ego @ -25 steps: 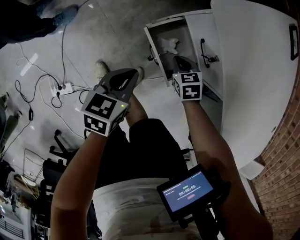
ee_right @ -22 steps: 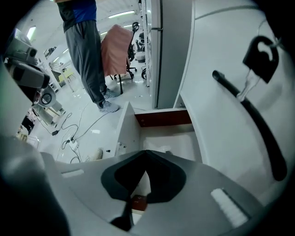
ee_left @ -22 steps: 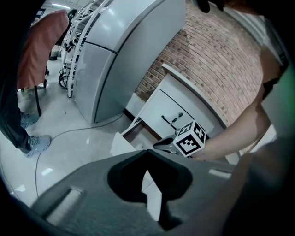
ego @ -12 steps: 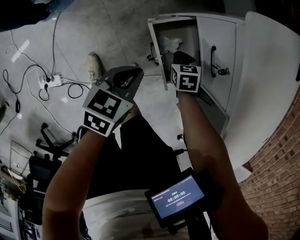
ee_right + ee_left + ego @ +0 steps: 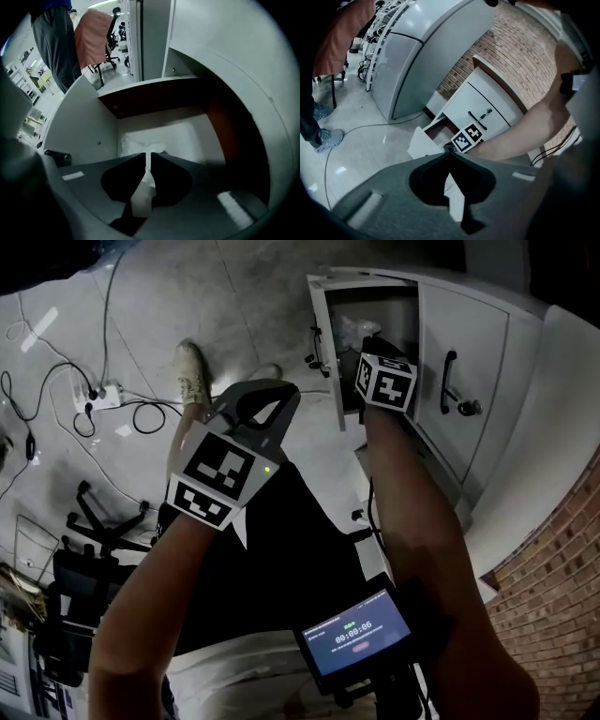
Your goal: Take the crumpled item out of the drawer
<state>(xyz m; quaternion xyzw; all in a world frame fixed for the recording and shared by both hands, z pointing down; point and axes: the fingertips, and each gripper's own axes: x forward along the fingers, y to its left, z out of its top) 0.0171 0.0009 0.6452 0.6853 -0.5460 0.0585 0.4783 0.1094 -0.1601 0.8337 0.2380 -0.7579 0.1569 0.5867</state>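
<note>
- Right tool: pointed steeply down into the open drawer; jaws just opened to a narrow slit, nothing pinched between them.
- Crumpled item: white, lying on the drawer bottom near the left wall, just beyond the tips of the Right tool.
- Left tool: closed tip to tip, empty, held outside the drawer above the floor.

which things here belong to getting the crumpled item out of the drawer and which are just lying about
Job in hand:
- crumpled item
- open drawer holding it
- right gripper, jaws just opened a crack, nothing gripped yet

Lying about:
- power strip
- office chair
- closed front with its handle
</note>
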